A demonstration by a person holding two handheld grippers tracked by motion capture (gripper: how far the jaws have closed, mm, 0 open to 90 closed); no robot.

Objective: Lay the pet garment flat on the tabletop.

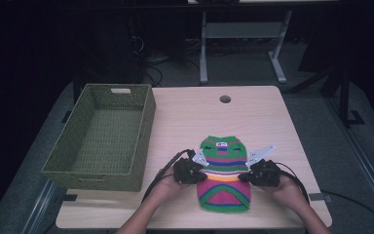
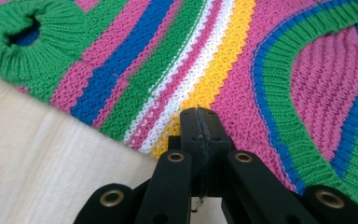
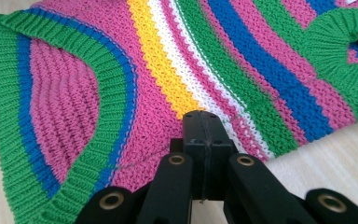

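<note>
While the small striped knitted sweater (image 1: 224, 173) lies flat on the pale wooden counter (image 1: 268, 122) beside the empty green woven basket (image 1: 102, 136), the left gripper (image 1: 198, 171) and right gripper (image 1: 246, 175) flank its sides. In the left gripper view, pressed-together jaws meet the sweater's edge. The right gripper view mirrors this. Folding and stowing seem not yet done.

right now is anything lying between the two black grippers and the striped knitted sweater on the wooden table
Nothing visible does. The left gripper and the right gripper sit at opposite side edges of the striped knitted sweater, jaws shut, tips at the knit's yellow stripe. The green woven basket stands apart to the left.
</note>
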